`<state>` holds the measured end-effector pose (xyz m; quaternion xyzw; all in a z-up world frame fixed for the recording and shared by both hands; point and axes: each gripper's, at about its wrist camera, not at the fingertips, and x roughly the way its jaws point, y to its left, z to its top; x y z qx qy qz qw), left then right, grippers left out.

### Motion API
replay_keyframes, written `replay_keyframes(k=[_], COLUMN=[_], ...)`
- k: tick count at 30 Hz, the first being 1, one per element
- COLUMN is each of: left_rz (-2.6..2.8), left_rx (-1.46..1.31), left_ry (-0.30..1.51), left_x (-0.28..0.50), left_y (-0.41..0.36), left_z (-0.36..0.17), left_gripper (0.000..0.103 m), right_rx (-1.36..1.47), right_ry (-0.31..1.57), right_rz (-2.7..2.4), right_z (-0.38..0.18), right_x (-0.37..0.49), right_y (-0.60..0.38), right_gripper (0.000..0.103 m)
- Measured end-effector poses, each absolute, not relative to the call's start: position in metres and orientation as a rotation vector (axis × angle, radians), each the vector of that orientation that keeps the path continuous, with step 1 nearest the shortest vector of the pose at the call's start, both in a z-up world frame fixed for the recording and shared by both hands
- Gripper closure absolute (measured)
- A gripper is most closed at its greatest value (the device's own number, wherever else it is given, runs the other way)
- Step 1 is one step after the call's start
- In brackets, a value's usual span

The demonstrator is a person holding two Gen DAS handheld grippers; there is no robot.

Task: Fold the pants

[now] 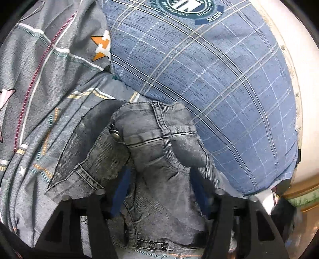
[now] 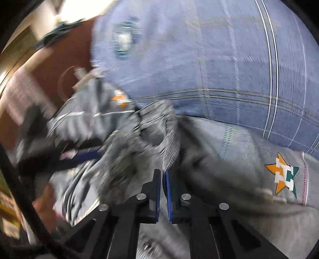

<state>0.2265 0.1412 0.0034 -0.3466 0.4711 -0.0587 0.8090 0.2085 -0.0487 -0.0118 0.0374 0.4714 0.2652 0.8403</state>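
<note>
Pants: I see grey washed denim pants point(image 1: 159, 159), bunched, lying on a bed between a grey patterned sheet point(image 1: 39, 89) and a blue plaid pillow point(image 1: 209, 79); the waistband with a metal button point(image 1: 116, 136) faces up in my left wrist view.

Left claw: my left claw point(image 1: 161, 191) has its jaws spread wide, with a thick fold of the pants filling the gap and draped toward the camera; both blue pads are partly covered by cloth, and I cannot tell whether they press on it.

Right claw: my right claw point(image 2: 163, 179) is clenched nearly flat, the blue pads point(image 2: 158, 191) pinching a thin edge of the pants point(image 2: 139, 143) that rises from between the tips (this view is badly blurred).

Containers: I can make out none in either view.

Bedding: the sheet point(image 2: 249, 159) carries an orange, white and green star print point(image 2: 283, 175); the pillow point(image 2: 209, 59) shows a round green emblem point(image 1: 186, 7).
</note>
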Motion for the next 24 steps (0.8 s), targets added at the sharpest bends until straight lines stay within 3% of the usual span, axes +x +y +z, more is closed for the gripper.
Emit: replay_keyframes(k=[7,12,14,15,16,17,20,24], left_rz=[-0.239,-0.209,-0.162,-0.147,-0.145,-0.148,-0.165,-0.161], left_rx=[-0.62,-0.626,-0.643,-0.651,-0.658,-0.666,-0.702,-0.753], left_ry=[1.045,1.086,1.083,1.085,1.092,1.102,1.127,1.127], left_x=[0.222,0.225,0.227,0.229,0.231,0.232,0.236,0.24], left_y=[0.101,0.107,0.117,0.121,0.123,0.124,0.128,0.141], left_z=[0.006,-0.003,-0.005,-0.007,-0.009,-0.012,-0.019,-0.022], left_gripper=[0.038,0.038,0.038,0.038,0.038,0.038,0.038,0.038], right_rx=[-0.004,0.01,0.083,0.102,0.12,0.142,0.204,0.304], right_ry=[0.997,0.992,0.986,0.986,0.98,0.965,1.0,1.112], right_rz=[0.597,0.579,0.558,0.541,0.519,0.505,0.463,0.456], right_z=[-0.029,-0.023,-0.011,-0.009,-0.006,-0.005,-0.014,-0.048], right_x=[0.144,0.149,0.169,0.18,0.193,0.208,0.257,0.314], right_y=[-0.032,-0.04,-0.056,-0.062,-0.069,-0.072,-0.081,-0.093], right_gripper=[0.098,0.097,0.084,0.054,0.018,0.013,0.016,0.036])
